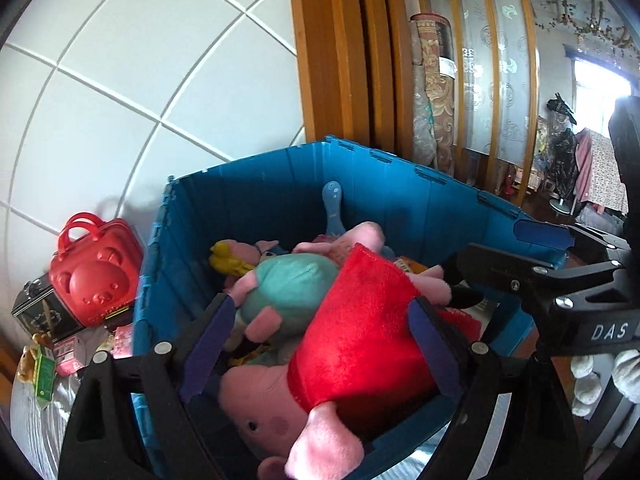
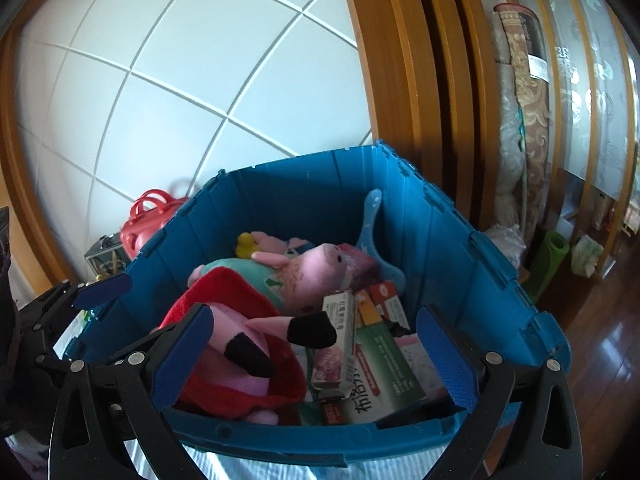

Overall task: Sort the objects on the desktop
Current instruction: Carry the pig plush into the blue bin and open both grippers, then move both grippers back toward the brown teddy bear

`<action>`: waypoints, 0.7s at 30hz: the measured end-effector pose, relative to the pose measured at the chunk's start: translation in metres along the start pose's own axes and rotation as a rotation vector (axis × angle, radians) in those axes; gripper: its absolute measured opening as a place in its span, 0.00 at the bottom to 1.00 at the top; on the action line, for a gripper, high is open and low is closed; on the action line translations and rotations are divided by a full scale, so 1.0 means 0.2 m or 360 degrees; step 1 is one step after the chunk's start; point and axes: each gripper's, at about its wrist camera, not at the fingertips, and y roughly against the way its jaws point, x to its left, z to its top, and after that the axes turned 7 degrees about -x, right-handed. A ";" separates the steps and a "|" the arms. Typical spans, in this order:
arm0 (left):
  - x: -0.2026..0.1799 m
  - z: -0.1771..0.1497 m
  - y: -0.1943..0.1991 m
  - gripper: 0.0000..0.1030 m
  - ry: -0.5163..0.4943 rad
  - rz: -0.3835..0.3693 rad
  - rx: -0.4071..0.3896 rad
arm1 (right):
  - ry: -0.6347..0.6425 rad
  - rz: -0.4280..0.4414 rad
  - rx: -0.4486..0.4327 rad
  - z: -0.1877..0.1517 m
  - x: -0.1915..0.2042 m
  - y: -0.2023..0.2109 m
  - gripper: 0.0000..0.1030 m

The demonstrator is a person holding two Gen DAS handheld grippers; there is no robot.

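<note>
A blue plastic crate [image 1: 280, 184] [image 2: 304, 184] stands against a white tiled wall, filled with toys and boxes. A pink pig plush in a red dress [image 1: 360, 328] [image 2: 240, 300] lies at its near side, head over the front rim. My left gripper [image 1: 322, 344] is open and straddles the red dress without squeezing it. My right gripper [image 2: 314, 356] is wide open over the near rim. The plush's black-shod legs lie loose by its left finger. One of its fingers [image 1: 542, 236] shows at the crate's right rim.
A second pig plush in a teal dress [image 1: 296, 284], a yellow duck [image 2: 245, 246], a blue scoop [image 2: 370, 220] and cartons [image 2: 380, 368] fill the crate. A red bear case [image 1: 94, 276] and small boxes [image 1: 72, 356] sit left of it. Wooden door frames [image 1: 332, 60] rise behind.
</note>
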 end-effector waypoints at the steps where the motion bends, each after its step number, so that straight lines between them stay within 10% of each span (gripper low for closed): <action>1: 0.02 -0.01 0.01 0.86 0.0007 0.0020 -0.0002 | 0.0009 -0.0001 0.0000 0.00 0.03 0.00 1.00; 11: 0.52 -0.18 0.29 0.87 0.0167 0.0322 -0.0035 | 0.0093 0.0187 -0.0135 0.04 0.50 0.03 1.00; 21: 1.54 -0.61 0.66 0.87 0.0482 0.0611 -0.0004 | 0.0305 0.0474 -0.0106 0.00 1.55 -0.14 1.00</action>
